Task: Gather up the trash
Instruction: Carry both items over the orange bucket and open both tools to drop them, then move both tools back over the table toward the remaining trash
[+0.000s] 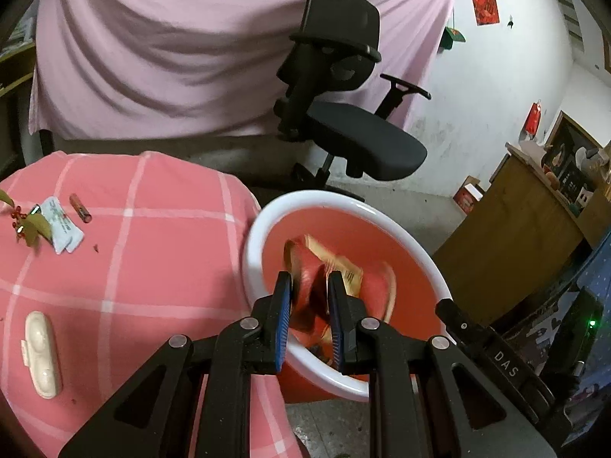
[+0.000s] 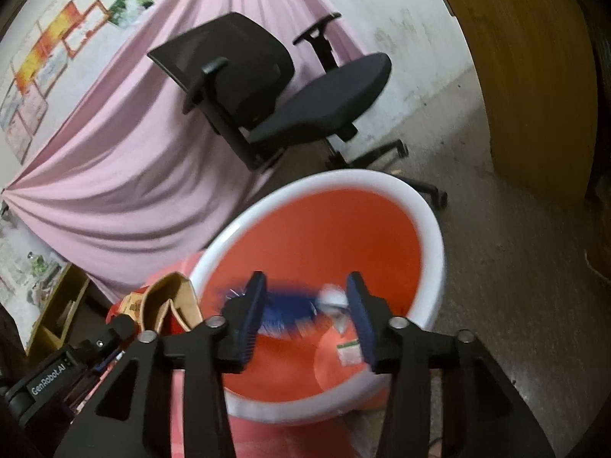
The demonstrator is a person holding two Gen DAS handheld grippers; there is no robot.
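- My left gripper (image 1: 309,297) clamps a red-and-tan wrapper (image 1: 305,286) over the red bin (image 1: 267,213), poised for dropping.
- My right gripper (image 2: 305,305) hangs released above the same bin.

- Bin (image 1: 345,206) stood on the floor just off the table's (image 1: 152,267) right edge, rim touching or nearly touching the cloth overhang.
- Left gripper (image 1: 309,286) hung over the bin's mouth, a crumpled wrapper (image 1: 305,286) between its fingers.
- Right gripper (image 2: 305,301) was over the same bin from the other side; blurred scraps (image 2: 336,301) between its fingers, inside the bin.
- Left gripper showed at the right view's lower left, beside the bin.
- On the table, far left: sachets (image 1: 61,225), a battery (image 1: 80,208) just right of them, leaves with berries (image 1: 26,225) to their left.
- Nearer, at the table's left: a small case (image 1: 40,355).
- Office chair (image 1: 343,114) stood behind the bin, a draped sheet (image 1: 172,57) behind it.
- Cabinet (image 1: 527,221) stood right of the bin.
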